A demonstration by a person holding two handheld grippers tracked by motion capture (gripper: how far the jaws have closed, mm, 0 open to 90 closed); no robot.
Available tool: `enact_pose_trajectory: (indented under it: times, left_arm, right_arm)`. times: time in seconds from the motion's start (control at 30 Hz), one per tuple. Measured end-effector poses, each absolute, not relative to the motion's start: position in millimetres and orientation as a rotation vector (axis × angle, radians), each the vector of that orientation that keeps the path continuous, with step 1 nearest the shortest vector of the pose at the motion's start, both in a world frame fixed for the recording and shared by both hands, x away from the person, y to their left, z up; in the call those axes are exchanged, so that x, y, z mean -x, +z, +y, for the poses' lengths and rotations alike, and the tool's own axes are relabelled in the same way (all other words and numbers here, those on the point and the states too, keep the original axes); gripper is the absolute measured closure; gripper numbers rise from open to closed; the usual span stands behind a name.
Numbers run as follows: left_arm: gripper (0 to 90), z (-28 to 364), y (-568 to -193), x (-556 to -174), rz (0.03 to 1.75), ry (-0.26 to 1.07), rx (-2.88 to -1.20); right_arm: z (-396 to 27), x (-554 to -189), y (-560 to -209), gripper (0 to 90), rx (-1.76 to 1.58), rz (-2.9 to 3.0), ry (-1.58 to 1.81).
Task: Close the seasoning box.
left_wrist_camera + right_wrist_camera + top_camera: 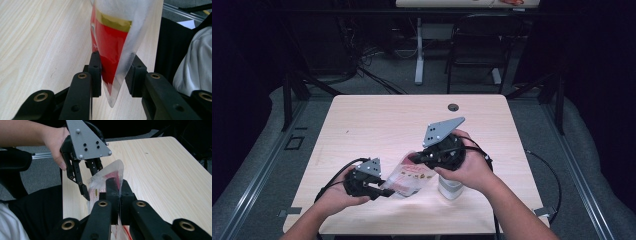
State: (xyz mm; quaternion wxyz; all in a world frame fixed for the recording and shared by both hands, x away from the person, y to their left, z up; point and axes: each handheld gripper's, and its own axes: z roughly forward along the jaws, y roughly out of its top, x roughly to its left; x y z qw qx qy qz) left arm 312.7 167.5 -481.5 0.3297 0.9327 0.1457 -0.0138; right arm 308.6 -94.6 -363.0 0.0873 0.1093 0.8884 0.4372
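The left gripper [379,192] is being held low over the near left part of the table [362,120]. Its jaws are standing partly open around the lower corner of the clear and red plastic bag [409,176]. In the left gripper view, the left pad [95,72] is lying against the red film while the right pad [135,75] is standing just clear of it, so nothing is being gripped there yet; the corner is likely being lined up for a pinch.

The bag is being kept off the tabletop, stretched between the two grippers near the table's near edge, probably so that it can be pulled open or torn.

The right gripper [414,159] is being held higher, its jaws closed tight on the bag's opposite edge [117,182], apparently to steady it. A white container [450,189] is standing just below the right hand [472,167].
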Motion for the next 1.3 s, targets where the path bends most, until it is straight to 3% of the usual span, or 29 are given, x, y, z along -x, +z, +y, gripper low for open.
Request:
enact_pose_trajectory:
  times: [1.3]
  left_arm:
    - [71.7, 176, -450, -313, 0.388, 0.032, -2.579]
  right_arm:
    - [-111, -305, -378, 89.6, -0.402, 2.576, 1.341]
